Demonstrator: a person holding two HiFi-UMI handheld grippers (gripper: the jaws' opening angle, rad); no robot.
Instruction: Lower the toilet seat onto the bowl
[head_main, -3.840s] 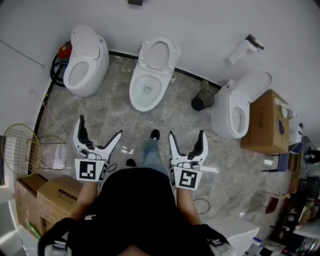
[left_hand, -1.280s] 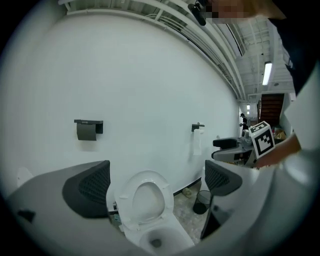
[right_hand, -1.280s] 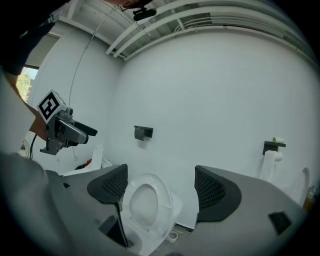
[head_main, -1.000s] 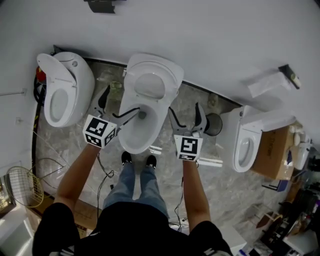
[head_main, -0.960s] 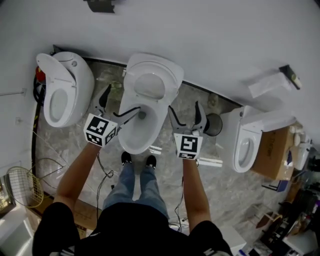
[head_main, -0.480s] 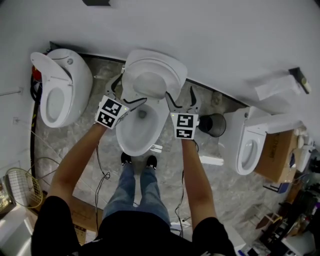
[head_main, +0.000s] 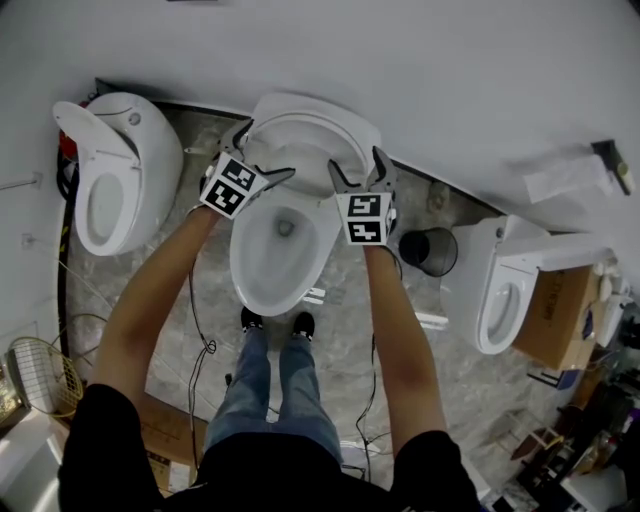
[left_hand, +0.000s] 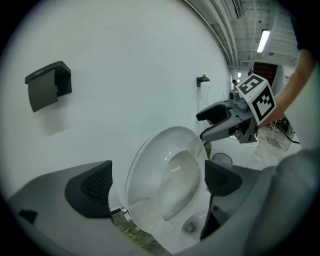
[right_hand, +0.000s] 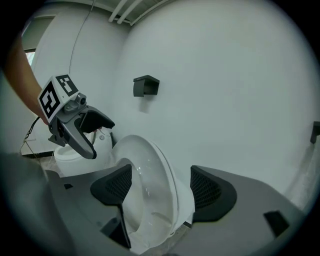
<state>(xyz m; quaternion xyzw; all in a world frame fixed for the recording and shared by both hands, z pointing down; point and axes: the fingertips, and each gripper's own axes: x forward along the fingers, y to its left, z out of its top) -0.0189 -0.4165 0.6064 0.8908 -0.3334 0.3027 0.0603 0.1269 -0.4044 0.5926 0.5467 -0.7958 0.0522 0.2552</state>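
Reaching out over the bowl from a person whose dark shoes stand at its front edge, two bare forearms bring a claw to each side of the raised toilet seat. Black-and-white square patterns cover the marker cubes behind the jaws. The left claw sits at the bowl's left rear, its jaws spread wide with the seat's rim between them and both pads clear of it. The right claw sits at the bowl's right rear; its jaws have just been closing a little, yet they stand wide apart, straddling the seat's other edge without visibly pressing on it. The seat itself stands upright above the back of the bowl, leaning toward the white wall, not yet down. A black holder is fixed to that wall above and left of the bowl. A thin cable trails over the marbled floor just left of the bowl's front. Left of the bowl stands a second toilet with its lid up. Just right of the bowl is a black bin, then a third toilet and a cardboard box. A wire basket lies well to the bowl's left front.
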